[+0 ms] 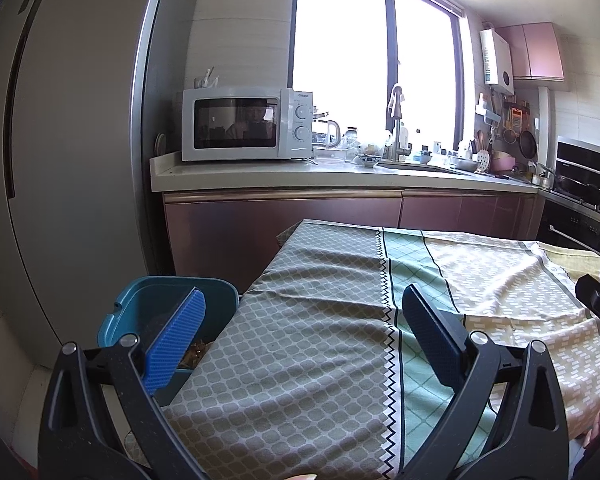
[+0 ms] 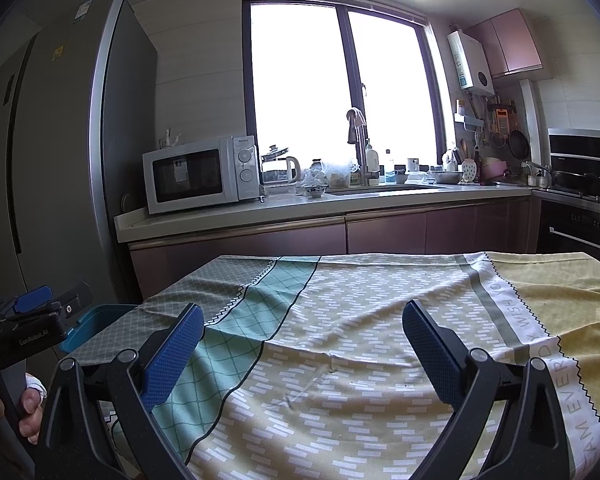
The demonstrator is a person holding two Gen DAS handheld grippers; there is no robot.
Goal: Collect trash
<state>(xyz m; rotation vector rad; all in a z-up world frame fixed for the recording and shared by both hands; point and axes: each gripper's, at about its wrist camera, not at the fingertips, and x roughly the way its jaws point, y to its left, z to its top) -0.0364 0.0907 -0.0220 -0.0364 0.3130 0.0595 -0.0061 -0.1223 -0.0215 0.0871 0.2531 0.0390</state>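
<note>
**Over the cloth-covered bench: both tools spread and empty**

Over the patterned tablecloth [image 1: 320, 320] hang the two tools, each with its jaws spread wide and nothing between them. The left hand-held gripper [image 1: 304, 338] sits above the grey-checked end of the cloth, its left finger [image 1: 176, 344] overlapping the blue trash bin [image 1: 140, 304] in that camera's view. The bin stands below the bench's left edge, just beside it, with brownish scraps [image 1: 198, 354] visible inside. The right hand-held gripper [image 2: 304, 350] is above the cream, white-dashed stretch of the cloth. In the right wrist view the left tool's dark body [image 2: 28, 328] shows at the left border, with a thumb [image 2: 30, 406] wrapped on its handle. Behind the bench runs a kitchen counter [image 2: 300, 208] carrying a white microwave [image 2: 200, 174], with a grey fridge [image 1: 68, 140] to its left.
</note>
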